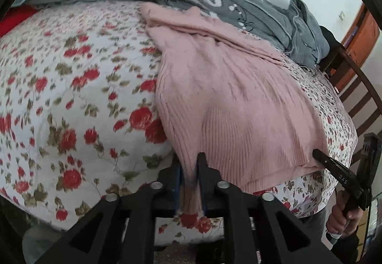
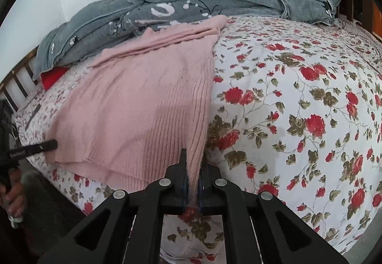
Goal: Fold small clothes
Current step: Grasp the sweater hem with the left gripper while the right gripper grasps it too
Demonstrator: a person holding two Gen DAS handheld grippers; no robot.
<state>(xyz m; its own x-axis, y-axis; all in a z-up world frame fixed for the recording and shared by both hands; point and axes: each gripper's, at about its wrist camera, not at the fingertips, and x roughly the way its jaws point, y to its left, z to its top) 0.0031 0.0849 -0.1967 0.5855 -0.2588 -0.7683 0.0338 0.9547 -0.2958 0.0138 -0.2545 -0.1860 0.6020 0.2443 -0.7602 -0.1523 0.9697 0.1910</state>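
Pink knit garment: near corners pinched between left gripper and right gripper jaws, hem taut for folding.

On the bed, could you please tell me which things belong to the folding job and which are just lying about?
Part of the job:
- pink knit garment, spread on the bed
- left tongs, clamped on its near left corner
- right tongs, clamped on its near right corner

Just lying about:
- grey blanket, bunched at the far side
- red item, under the blanket
- floral bedsheet
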